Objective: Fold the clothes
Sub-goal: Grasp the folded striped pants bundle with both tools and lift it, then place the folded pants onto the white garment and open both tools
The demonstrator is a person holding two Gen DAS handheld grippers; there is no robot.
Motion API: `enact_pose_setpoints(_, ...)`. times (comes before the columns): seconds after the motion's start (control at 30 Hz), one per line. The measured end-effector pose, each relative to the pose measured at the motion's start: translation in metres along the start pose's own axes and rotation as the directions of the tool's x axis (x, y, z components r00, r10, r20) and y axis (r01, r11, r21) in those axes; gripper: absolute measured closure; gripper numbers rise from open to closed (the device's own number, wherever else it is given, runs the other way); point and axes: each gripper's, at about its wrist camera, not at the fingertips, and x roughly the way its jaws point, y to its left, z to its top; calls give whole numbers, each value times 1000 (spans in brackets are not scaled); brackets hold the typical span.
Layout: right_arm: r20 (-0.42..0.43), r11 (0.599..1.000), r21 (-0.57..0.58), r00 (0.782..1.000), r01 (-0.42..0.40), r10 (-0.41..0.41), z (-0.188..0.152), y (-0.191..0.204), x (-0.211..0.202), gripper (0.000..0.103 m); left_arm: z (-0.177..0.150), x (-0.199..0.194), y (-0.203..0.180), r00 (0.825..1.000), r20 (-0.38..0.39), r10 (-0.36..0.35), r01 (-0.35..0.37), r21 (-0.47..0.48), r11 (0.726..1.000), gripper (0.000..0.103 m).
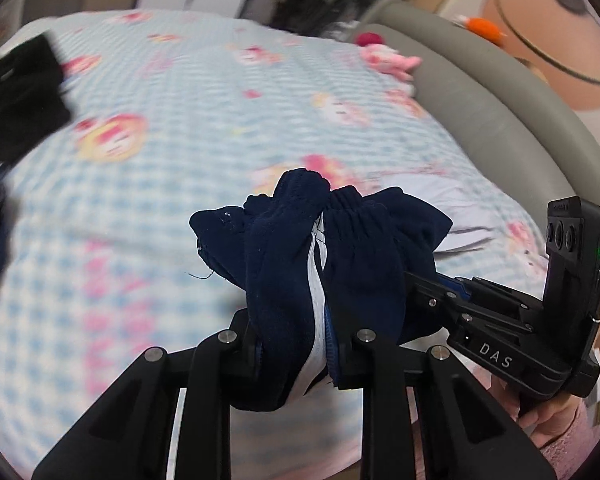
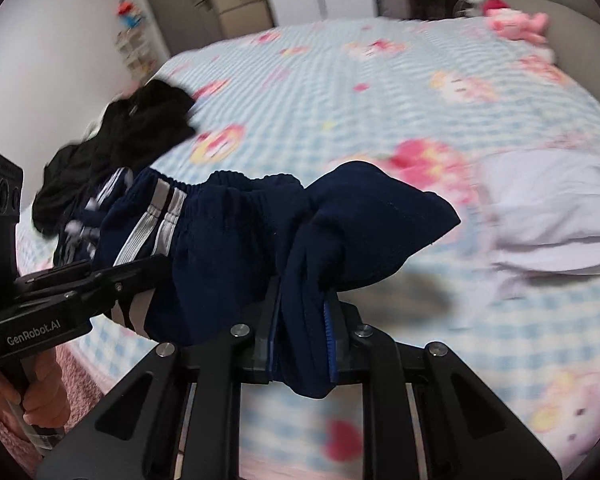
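Observation:
A pair of navy track pants with white side stripes [image 1: 356, 248] [image 2: 236, 240] hangs bunched above the bed, held at its elastic waistband by both grippers. My left gripper [image 1: 296, 328] is shut on one end of the waistband, the cloth spilling over its fingers. My right gripper [image 2: 300, 332] is shut on the other end, navy fabric wedged between its blue pads. In the left wrist view the right gripper's body [image 1: 532, 320] sits close on the right; in the right wrist view the left gripper's body [image 2: 40, 304] is at the left.
The bed [image 2: 380, 92] has a blue checked sheet with pink cartoon prints. A heap of black clothes [image 2: 132, 136] [image 1: 16, 96] lies near its left side. A pale folded garment [image 2: 556, 216] lies at the right. A pink plush toy [image 2: 516, 20] rests by the grey headboard [image 1: 500, 96].

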Motion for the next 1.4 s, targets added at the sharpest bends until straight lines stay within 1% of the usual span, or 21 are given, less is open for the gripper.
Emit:
enact_pose_setpoints(0.07,27,998,48,999,35,-37,8,-34,-16,86,19,22,-32,998,-12,-55,55,24,998,79)
enact_pose_setpoints(0.2,74,986,122,989,115,-125,36,-103,-47,86,56,63,-91,992,-13,-128,129,59,990,79)
enact_pose_setpoints(0.33,109,965,151,967,214,-231,71,-165,-70,86,93,112,-133,982,6,-190,190,13,982,76)
enact_pose_setpoints(0.4,102,955,158,957,252,-270,82,-194,-68,84,103,145,-141,984,-2,-177,177,-25,984,71)
enact_pose_setpoints(0.43,84,951,156,956,265,-280,83,-207,-58,83,103,165,-144,988,-29,-153,152,-45,987,65)
enact_pose_setpoints(0.47,67,948,154,954,278,-291,85,-220,-49,79,101,192,-142,990,-86,-110,104,-68,992,62)
enact_pose_setpoints(0.53,20,943,164,955,290,-297,82,-246,-26,77,95,224,-135,980,-189,-60,40,-107,993,57)
enact_pose_setpoints(0.57,-9,941,179,957,288,-291,77,-258,-12,74,93,231,-132,975,-211,-73,47,-124,991,56)
enact_pose_setpoints(0.6,-4,941,213,963,263,-269,72,-266,-10,73,91,236,-128,969,-230,-92,60,-141,988,54)
enact_pose_setpoints(0.63,25,941,223,963,255,-267,70,-268,-18,71,93,229,-128,972,-211,-99,71,-138,988,52)
enact_pose_setpoints(0.7,85,941,236,960,242,-268,67,-270,-35,68,96,203,-130,989,-114,-92,80,-103,992,52)
enact_pose_setpoints(0.77,139,927,248,936,282,-322,64,-266,-54,68,96,181,-134,998,-15,-61,60,-64,996,52)
enact_pose_setpoints(0.83,194,912,265,910,312,-367,63,-259,-71,68,94,160,-143,996,92,-13,14,-14,1000,54)
enact_pose_setpoints(0.93,228,935,186,912,301,-339,66,-237,-71,68,88,168,-157,996,85,-30,26,49,998,55)
enact_pose_setpoints(0.97,208,952,141,932,272,-297,67,-228,-61,68,85,179,-161,998,44,-44,41,60,997,56)
enact_pose_setpoints(1.03,118,969,95,964,226,-237,63,-221,-34,68,76,202,-160,999,-49,-24,28,65,998,57)
enact_pose_setpoints(1.1,52,954,83,955,288,-293,56,-226,-11,76,67,226,-159,990,-141,-1,11,70,998,55)
enact_pose_setpoints(1.17,36,950,114,954,291,-297,50,-233,-9,87,69,228,-156,987,-160,-9,18,52,998,54)
enact_pose_setpoints(1.23,42,951,146,959,272,-280,50,-238,-15,87,73,219,-154,988,-155,-14,21,39,999,56)
enact_pose_setpoints(1.33,81,949,128,950,288,-300,51,-223,-30,75,73,181,-142,996,-87,-26,28,26,999,55)
enact_pose_setpoints(1.4,126,947,140,943,289,-306,59,-207,-42,48,75,153,-125,999,-41,21,-20,27,999,55)
